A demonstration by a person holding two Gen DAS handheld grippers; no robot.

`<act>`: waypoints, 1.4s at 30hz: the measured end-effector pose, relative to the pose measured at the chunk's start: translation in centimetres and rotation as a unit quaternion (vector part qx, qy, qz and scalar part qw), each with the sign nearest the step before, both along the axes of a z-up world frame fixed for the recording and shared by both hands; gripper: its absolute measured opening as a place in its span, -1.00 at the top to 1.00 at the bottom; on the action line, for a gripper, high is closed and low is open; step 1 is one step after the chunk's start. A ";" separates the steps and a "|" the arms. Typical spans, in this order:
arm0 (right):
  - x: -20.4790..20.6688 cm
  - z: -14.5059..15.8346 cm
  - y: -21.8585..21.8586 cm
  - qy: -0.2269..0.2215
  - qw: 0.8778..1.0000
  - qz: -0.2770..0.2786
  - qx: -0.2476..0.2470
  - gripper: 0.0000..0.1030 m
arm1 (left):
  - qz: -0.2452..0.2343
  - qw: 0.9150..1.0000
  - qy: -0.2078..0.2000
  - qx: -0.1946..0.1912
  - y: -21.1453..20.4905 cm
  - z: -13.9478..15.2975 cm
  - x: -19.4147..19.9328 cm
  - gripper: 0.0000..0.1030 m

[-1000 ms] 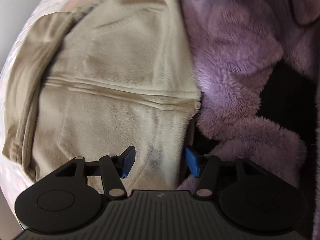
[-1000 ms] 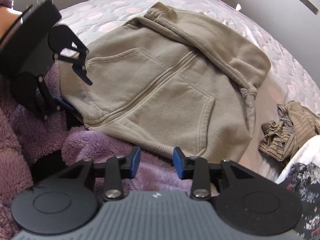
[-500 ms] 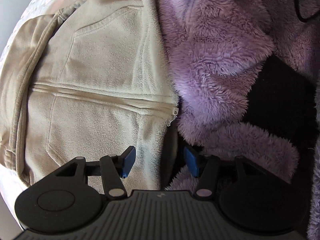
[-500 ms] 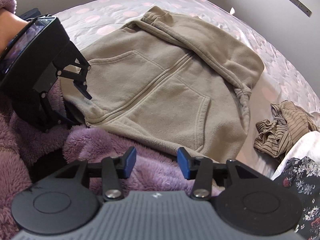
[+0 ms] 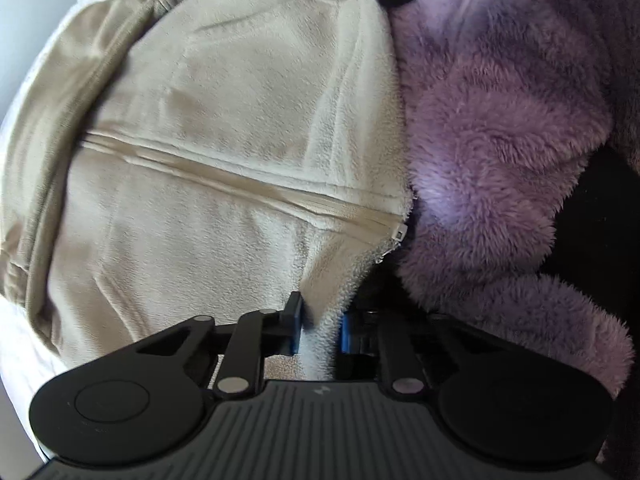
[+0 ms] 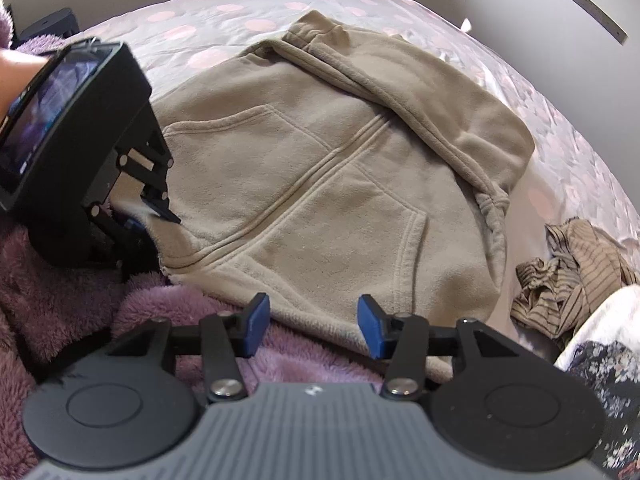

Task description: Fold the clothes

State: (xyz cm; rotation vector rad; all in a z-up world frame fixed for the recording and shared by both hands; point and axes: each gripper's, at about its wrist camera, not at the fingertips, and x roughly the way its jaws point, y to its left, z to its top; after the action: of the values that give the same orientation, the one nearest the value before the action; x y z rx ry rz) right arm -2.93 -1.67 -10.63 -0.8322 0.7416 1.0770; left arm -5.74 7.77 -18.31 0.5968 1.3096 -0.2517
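Observation:
A beige fleece zip hoodie [image 6: 332,184] lies front up on the bed, its sleeves folded across the body and its zipper running diagonally. My left gripper [image 5: 320,326] is shut on the hoodie's [image 5: 224,152] bottom hem, just beside the zipper end [image 5: 400,234]; fabric is bunched between the blue pads. From the right wrist camera the left gripper [image 6: 158,212] pinches the hem's left corner. My right gripper [image 6: 314,322] is open, hovering over the hem near the right pocket, nothing between its fingers.
The person's purple fuzzy robe [image 5: 500,140] fills the near side, also under the right gripper [image 6: 180,320]. A crumpled striped brown garment [image 6: 576,272] and a floral fabric [image 6: 608,380] lie at the right. The dotted bedspread [image 6: 248,12] extends to the wall.
My left gripper went from open to shut on the hoodie's hem by the zipper. My right gripper opened wider and moved closer to the hem.

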 end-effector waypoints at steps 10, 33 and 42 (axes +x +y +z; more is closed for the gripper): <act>-1.7 -0.4 1.5 -0.046 0.994 0.101 -0.023 -0.34 | 0.060 0.995 -0.058 -0.049 3.9 5.6 2.0 0.76; 2.0 -0.1 4.7 -0.179 0.982 0.043 -0.041 0.66 | 0.060 0.994 -0.088 -0.026 4.2 5.4 -1.0 -0.05; 2.8 3.9 6.9 -0.198 0.979 0.038 -0.002 0.66 | 0.113 0.991 -0.066 0.038 5.6 3.7 -1.7 0.06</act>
State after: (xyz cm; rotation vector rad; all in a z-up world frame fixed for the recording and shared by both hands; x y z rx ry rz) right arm -0.09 5.23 -6.74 -1.0466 0.3778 0.9376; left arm -7.47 13.42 -14.63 0.5154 1.2498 0.0250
